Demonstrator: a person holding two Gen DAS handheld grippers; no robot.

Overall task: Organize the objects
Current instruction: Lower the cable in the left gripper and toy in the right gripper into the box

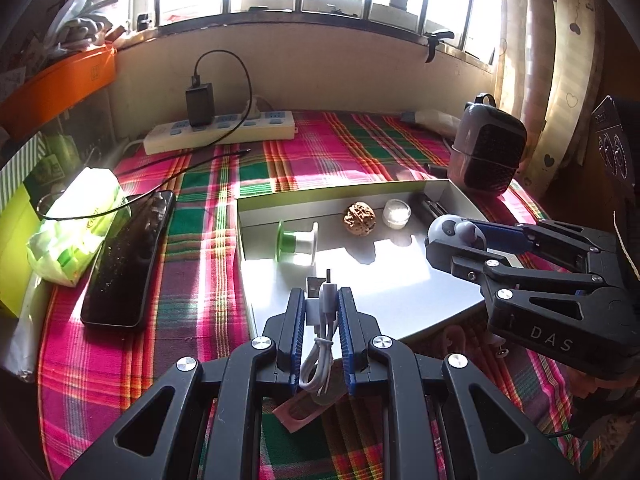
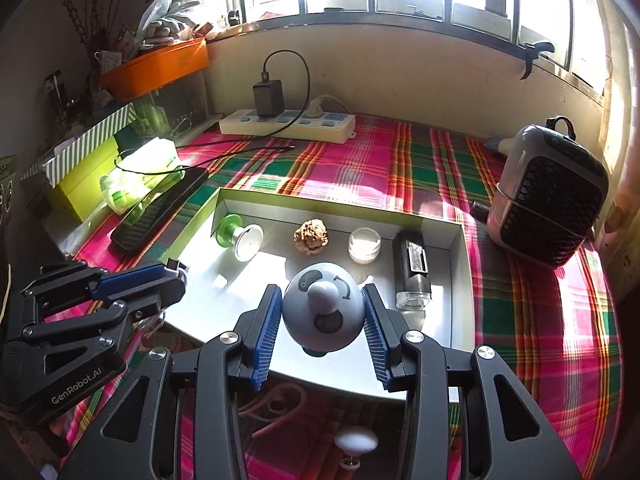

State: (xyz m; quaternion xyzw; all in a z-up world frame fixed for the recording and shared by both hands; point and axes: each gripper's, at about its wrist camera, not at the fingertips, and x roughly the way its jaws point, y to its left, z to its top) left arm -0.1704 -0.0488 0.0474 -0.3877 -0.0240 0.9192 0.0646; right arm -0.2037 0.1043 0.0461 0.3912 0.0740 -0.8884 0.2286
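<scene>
Placing step is judged under way. Left tongs (image 1: 323, 312) are closed on a bundled white USB cable (image 1: 322, 320), held over the near edge of the tray (image 1: 256, 204). Right tongs (image 2: 320, 312) are clamped on a grey panda ball (image 2: 324, 312) above the tray's near half. Farther in, spool (image 2: 238, 236), walnut (image 2: 311, 237), small jar (image 2: 364, 245) and black lighter (image 2: 412, 272) are lined along the back wall. Next, lowering into bare tray floor and releasing is likely called for.

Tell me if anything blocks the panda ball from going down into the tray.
Nothing visible does. The right gripper holds the panda ball above the white tray, over bare floor at its near side. The spool, walnut, small jar and black lighter lie farther back or to the right.
</scene>
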